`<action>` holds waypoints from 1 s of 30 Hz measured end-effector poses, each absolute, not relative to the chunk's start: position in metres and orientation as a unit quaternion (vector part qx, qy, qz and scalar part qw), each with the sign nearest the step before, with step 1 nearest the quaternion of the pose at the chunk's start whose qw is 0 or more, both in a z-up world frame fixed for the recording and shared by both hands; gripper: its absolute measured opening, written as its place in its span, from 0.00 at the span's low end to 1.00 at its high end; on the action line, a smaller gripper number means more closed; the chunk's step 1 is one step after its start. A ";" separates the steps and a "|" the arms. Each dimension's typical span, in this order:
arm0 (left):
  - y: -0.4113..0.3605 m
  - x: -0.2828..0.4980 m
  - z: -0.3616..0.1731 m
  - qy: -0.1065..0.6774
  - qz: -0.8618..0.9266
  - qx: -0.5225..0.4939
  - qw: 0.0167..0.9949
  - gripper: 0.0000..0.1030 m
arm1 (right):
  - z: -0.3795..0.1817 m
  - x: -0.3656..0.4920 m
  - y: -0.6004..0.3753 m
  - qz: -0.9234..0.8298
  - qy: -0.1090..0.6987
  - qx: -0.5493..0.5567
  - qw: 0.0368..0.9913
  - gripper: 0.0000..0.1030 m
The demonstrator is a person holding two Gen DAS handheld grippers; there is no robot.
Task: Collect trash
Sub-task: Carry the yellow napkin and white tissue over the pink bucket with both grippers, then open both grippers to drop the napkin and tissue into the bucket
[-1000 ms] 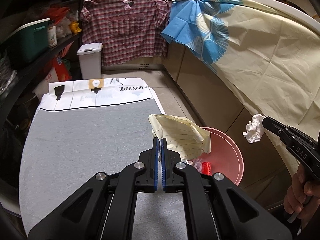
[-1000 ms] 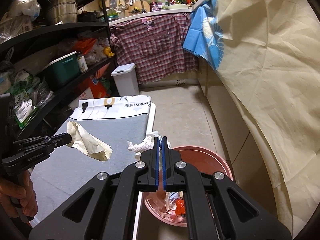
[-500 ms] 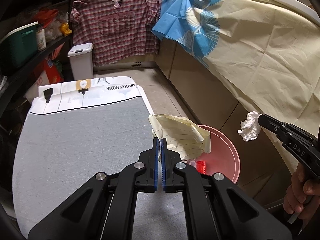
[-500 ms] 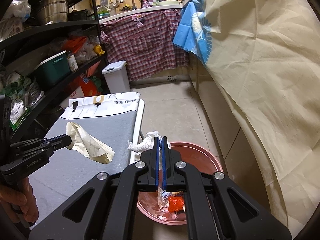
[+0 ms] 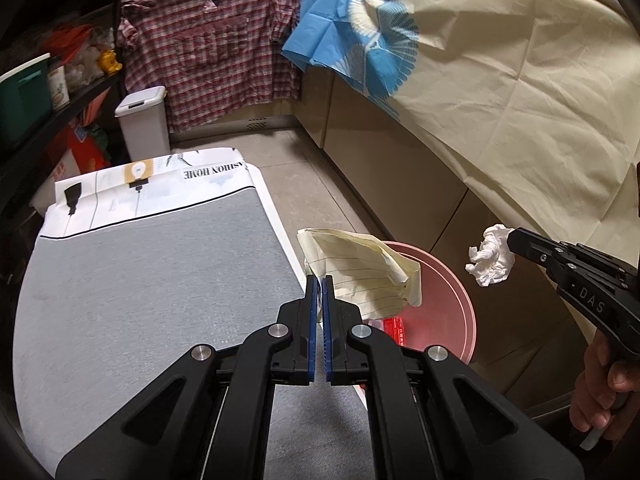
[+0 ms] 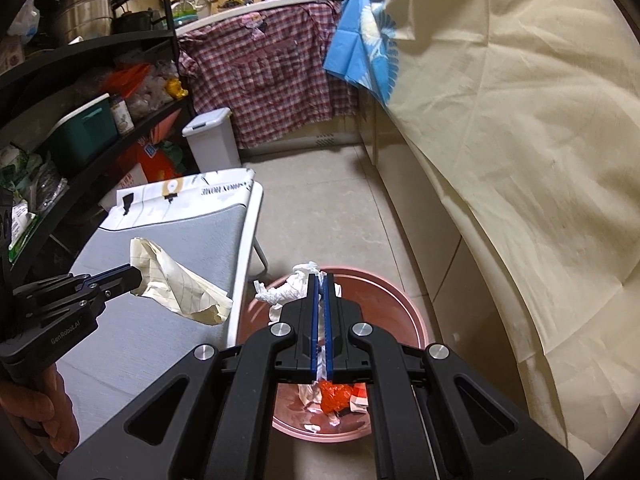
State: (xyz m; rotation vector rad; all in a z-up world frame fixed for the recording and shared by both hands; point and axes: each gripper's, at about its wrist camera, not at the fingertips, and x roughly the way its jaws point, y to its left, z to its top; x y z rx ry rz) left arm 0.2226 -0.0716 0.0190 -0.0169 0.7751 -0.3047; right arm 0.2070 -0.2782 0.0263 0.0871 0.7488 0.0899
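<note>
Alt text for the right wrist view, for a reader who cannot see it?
The right gripper, shut on a crumpled white tissue, hangs over a pink bin holding trash. At left, the left gripper holds crumpled lined yellow paper above a grey-topped table.

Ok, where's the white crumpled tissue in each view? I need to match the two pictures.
Left wrist view: white crumpled tissue at right of centre, pinched at the tip of the right hand-held gripper, beyond the pink bin's far rim.
Right wrist view: the tissue at lower centre, clamped in that gripper's jaws, over the bin.
Shared landmark: the pink bin on the floor beside the grey table.
</note>
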 end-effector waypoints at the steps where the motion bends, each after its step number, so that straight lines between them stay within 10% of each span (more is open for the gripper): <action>1: -0.074 0.224 0.017 0.378 -0.149 -0.007 0.914 0.02 | 0.025 0.208 -0.278 0.042 0.368 0.041 0.928 0.03; 20: -0.116 0.239 0.006 0.389 -0.175 0.011 0.904 0.03 | 0.011 0.218 -0.283 0.026 0.390 0.043 0.920 0.03; 23: -0.120 0.239 0.006 0.391 -0.186 0.015 0.901 0.06 | 0.009 0.219 -0.284 0.017 0.393 0.043 0.918 0.10; 27: -0.116 0.235 0.010 0.385 -0.189 0.005 0.903 0.16 | 0.009 0.216 -0.288 0.008 0.388 0.047 0.921 0.45; 30: -0.109 0.229 0.014 0.381 -0.192 0.001 0.905 0.16 | 0.010 0.214 -0.289 0.003 0.386 0.050 0.921 0.47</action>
